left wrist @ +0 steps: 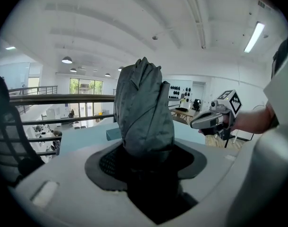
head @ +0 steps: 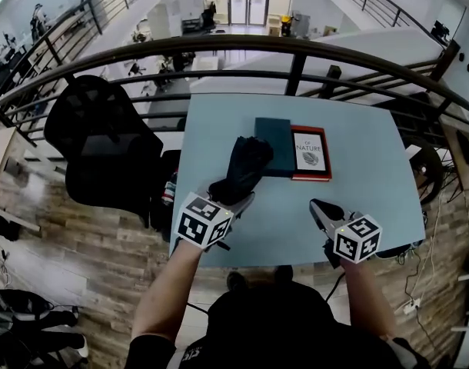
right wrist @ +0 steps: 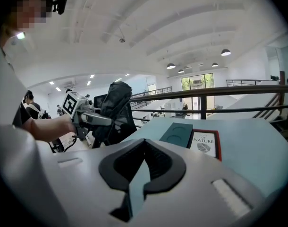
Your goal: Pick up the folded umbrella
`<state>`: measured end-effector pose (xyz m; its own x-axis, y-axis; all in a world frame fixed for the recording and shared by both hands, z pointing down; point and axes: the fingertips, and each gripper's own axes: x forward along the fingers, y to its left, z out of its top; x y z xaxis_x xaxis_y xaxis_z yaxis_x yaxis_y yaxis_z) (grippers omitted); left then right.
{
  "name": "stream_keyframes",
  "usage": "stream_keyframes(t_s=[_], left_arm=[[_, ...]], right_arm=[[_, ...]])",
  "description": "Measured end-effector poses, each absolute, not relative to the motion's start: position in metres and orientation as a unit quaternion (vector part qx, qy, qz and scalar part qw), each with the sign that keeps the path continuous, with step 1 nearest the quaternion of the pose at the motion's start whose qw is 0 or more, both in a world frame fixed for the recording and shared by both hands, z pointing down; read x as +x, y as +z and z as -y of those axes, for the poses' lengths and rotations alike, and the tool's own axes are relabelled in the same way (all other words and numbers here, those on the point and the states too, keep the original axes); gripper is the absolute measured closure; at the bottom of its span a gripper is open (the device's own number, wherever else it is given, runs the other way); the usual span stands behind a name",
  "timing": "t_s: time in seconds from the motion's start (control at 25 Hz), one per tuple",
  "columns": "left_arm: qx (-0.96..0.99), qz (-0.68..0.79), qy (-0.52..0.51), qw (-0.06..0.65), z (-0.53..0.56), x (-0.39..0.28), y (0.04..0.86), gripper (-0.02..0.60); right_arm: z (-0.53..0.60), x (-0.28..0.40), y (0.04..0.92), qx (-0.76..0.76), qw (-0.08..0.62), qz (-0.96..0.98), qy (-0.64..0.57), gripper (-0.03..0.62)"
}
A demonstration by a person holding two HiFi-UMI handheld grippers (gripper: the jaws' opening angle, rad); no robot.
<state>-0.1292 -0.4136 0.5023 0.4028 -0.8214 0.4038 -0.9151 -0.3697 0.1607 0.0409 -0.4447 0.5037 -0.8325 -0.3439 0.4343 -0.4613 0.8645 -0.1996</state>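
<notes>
The folded umbrella [head: 247, 166], black and bundled, is lifted off the light blue table [head: 373, 183] and sticks forward and up out of my left gripper [head: 233, 200]. In the left gripper view the umbrella [left wrist: 144, 110] fills the space between the jaws of the left gripper [left wrist: 145, 161], which is shut on its lower end. My right gripper [head: 317, 206] hovers over the table's near right part, its jaws together and empty. From the right gripper view, past the right gripper [right wrist: 144, 148], I see the left gripper [right wrist: 94, 118] holding the umbrella [right wrist: 116, 105].
A dark teal book [head: 274, 146] and a red-edged book [head: 310, 154] lie side by side mid-table. A black office chair [head: 104, 141] stands left of the table. A dark metal railing [head: 296, 60] runs behind it, over a drop to the floor below.
</notes>
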Motion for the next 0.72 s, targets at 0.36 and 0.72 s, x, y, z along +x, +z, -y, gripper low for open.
stream_keyframes(t_s=[0.36,0.72], left_arm=[[0.817,0.55,0.094,0.144,0.417,-0.113,0.448,0.317],[0.815,0.575,0.003,0.073,0.434,-0.095,0.367,0.316]], right_arm=[[0.461,0.046,0.47,0.192,0.151,0.962,0.12,0.592],[0.496,0.084,0.443,0.202,0.116,0.967,0.101,0.592]])
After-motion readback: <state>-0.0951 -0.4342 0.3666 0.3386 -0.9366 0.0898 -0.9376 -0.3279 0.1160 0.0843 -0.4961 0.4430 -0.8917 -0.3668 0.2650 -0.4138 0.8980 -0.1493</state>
